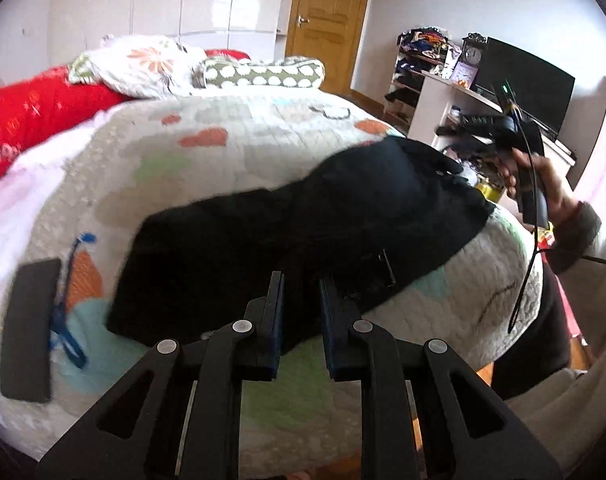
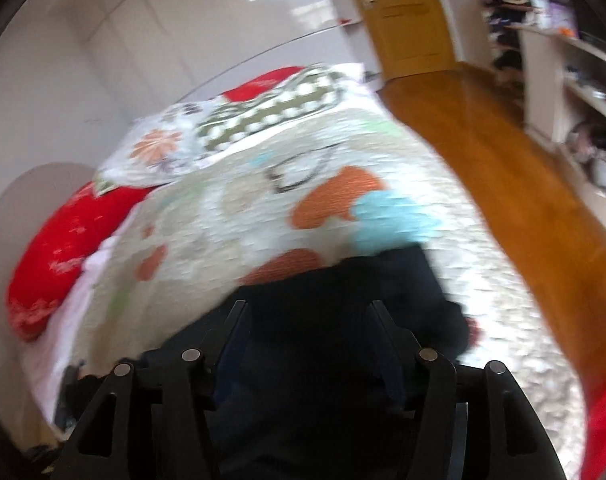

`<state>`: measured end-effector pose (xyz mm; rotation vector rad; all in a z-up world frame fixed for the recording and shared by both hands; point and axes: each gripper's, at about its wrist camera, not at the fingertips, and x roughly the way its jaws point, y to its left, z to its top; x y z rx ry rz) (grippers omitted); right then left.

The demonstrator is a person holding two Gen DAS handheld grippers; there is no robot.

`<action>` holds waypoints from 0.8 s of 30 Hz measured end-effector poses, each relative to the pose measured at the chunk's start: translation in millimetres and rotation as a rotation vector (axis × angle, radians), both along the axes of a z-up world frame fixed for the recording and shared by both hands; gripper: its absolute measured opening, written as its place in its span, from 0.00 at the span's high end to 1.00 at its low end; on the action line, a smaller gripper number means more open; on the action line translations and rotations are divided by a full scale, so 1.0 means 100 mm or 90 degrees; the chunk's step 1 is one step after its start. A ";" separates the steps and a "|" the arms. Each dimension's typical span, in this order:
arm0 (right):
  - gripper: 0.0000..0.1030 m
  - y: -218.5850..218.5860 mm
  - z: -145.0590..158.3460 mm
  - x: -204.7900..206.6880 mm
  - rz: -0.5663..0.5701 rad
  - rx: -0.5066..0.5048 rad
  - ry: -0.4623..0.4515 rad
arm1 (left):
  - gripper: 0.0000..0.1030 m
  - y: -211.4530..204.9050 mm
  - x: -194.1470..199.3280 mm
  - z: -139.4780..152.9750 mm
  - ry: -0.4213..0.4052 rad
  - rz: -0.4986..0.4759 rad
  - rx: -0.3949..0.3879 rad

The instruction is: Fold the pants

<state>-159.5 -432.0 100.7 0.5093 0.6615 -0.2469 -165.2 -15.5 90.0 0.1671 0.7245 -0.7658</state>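
Black pants lie folded in a long strip across the patterned quilt on the bed. My left gripper hovers over their near edge with its jaws a little apart and nothing between them. My right gripper, held in a hand, is above the pants' far right end. In the right wrist view the right gripper is wide open just above the black pants, which fill the space under its fingers. That view is blurred.
A black phone-like slab lies on the quilt at left. Pillows and a red cushion sit at the bed's head. A desk with a monitor stands right. Wooden floor runs beside the bed.
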 end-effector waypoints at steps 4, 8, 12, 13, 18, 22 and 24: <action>0.41 -0.36 -0.17 -0.16 -0.059 0.062 0.012 | 0.85 0.10 0.08 0.05 -0.010 0.003 -0.005; 0.40 -0.56 -0.30 -0.23 -0.085 0.096 0.026 | 0.85 0.14 0.15 0.10 -0.017 0.014 -0.006; 0.34 -0.58 -0.34 -0.16 -0.052 0.098 0.031 | 0.85 0.20 0.18 0.16 -0.027 0.019 -0.005; 0.31 -0.58 -0.38 -0.08 -0.037 0.090 0.052 | 0.85 0.22 0.20 0.17 -0.028 0.022 -0.006; 0.69 -0.57 -0.56 0.17 -0.014 0.043 0.081 | 0.85 0.29 0.45 0.26 -0.023 0.050 -0.023; 0.87 -0.62 -0.23 0.14 0.001 0.062 -0.007 | 0.85 0.33 0.96 0.47 -0.030 0.095 -0.051; 0.87 -0.57 0.09 0.11 0.008 0.033 -0.046 | 0.85 0.32 1.21 0.56 -0.036 0.120 -0.058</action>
